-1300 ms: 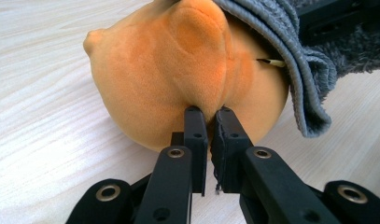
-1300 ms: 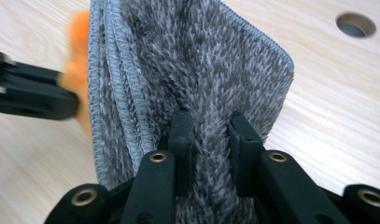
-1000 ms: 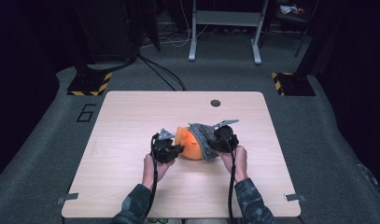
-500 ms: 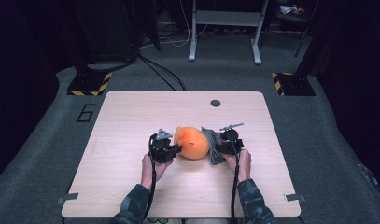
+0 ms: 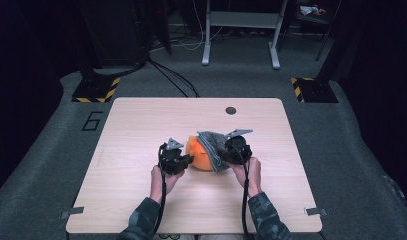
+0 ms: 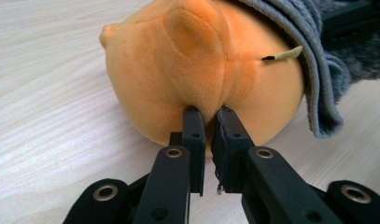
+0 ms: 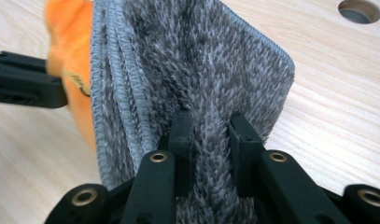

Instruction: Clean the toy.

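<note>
soft orange plush toy (image 6: 201, 70), fuzzy grey cloth (image 7: 197, 65), matt pale wood-grain table (image 5: 141, 130)

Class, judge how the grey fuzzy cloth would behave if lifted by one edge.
The grey cloth is probably floppy: it drapes over the orange plush toy. Its pile bunches between the right gripper jaws, so likely soft, not slippery. It looks light.

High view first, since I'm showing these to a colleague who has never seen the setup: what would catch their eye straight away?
The bright orange plush toy near the middle of the pale wooden table stands out most. A grey fuzzy cloth drapes over its right side. The left gripper pinches a fold of the plush, and the right gripper is closed on the cloth, so both hands meet at that one spot.
</note>
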A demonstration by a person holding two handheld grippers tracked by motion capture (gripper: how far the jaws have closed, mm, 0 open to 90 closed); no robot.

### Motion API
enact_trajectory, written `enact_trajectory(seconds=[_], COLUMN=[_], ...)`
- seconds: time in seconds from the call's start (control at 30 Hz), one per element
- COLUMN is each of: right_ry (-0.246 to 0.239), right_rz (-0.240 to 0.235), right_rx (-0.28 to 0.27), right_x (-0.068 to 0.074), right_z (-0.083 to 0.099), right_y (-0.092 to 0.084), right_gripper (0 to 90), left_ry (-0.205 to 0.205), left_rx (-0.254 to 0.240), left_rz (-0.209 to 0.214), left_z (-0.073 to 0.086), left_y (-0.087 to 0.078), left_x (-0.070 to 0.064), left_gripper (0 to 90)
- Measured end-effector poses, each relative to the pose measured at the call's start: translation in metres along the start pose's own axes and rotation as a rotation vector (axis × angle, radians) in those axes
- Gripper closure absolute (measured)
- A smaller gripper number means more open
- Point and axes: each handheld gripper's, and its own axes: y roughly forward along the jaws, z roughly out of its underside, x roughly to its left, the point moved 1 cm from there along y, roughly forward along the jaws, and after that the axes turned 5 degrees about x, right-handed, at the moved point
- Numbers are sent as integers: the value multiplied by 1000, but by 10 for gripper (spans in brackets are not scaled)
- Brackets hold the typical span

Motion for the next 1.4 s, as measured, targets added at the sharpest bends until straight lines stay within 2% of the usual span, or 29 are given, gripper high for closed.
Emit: enact_trajectory(seconds=[0.1, 0.13, 0.17, 0.23, 0.27, 0.3, 0.33, 0.4, 0.43, 0.47, 0.5, 0.6, 0.67, 0.8, 0.83, 0.93, 1.03, 1.07, 1.13, 1.17, 1.2, 1.27, 1.3, 1.4], right_ry=[21, 11, 30, 22, 20, 20, 31, 25, 21, 21, 21, 28, 28, 27, 28, 36, 35, 43, 47, 22, 22, 50, 33, 43], right_rz=[-8, -7, -7, -14, -10, -10, -8, -9, -14, -9, -9, -10, -12, -7, -11, -8, -12, -15, -11, -6, -6, -7, -8, -9], right_rx=[1, -1, 6, 8, 13, 14, 19, 18, 21, 23, 23, 25, 23, 22, 21, 14, 10, 0, -20, -28, -28, -44, -48, -67], right_x=[-3, -5, -4, -6, -7, -8, -7, -7, -8, -8, -8, -10, -10, -11, -12, -11, -12, -13, -14, -16, -16, -15, -16, -16], right_z=[-2, -3, -3, -5, -6, -7, -7, -7, -8, -8, -8, -8, -8, -8, -8, -8, -7, -7, -6, -5, -5, -5, -5, -6], right_y=[3, 4, 4, 4, 4, 5, 5, 5, 5, 5, 5, 6, 6, 7, 7, 7, 5, 2, -1, -4, -4, -11, -13, -20], right_gripper=[745, 745, 745, 745, 745, 745, 745, 745, 744, 744, 744, 745, 745, 745, 745, 745, 744, 744, 744, 744, 744, 743, 743, 743], left_ry=[25, 30, 44, 74, 92, 92, 97, 112, 111, 139, 139, 172, 177, 191, 199, 171, 168, 157, 135, 132, 132, 121, 114, 98], left_rx=[-1, -4, 1, 11, 33, 33, 29, 36, 22, 17, 17, 21, 20, 32, 32, 15, 17, 23, 20, 26, 26, 23, 25, 21], left_rz=[-6, -5, -10, -37, -50, -50, -61, -79, -81, -103, -103, -119, -121, -132, -134, -127, -122, -104, -79, -72, -72, -58, -55, -41], left_z=[1, 2, 4, 8, 12, 12, 13, 13, 12, 9, 9, 7, 6, 3, 3, 3, 3, 3, 2, 0, 0, -2, -4, -8], left_y=[-1, -1, -1, 1, 3, 3, 5, 6, 7, 8, 8, 12, 13, 16, 16, 18, 17, 15, 13, 11, 11, 9, 6, 1], left_x=[2, 1, 1, 1, 2, 2, 2, 2, 0, -2, -2, -7, -8, -10, -10, -9, -9, -8, -7, -7, -7, -9, -11, -12], left_gripper=[772, 729, 689, 589, 548, 519, 498, 483, 459, 459, 459, 472, 487, 559, 624, 748, 796, 825, 838, 842, 844, 846, 847, 849])
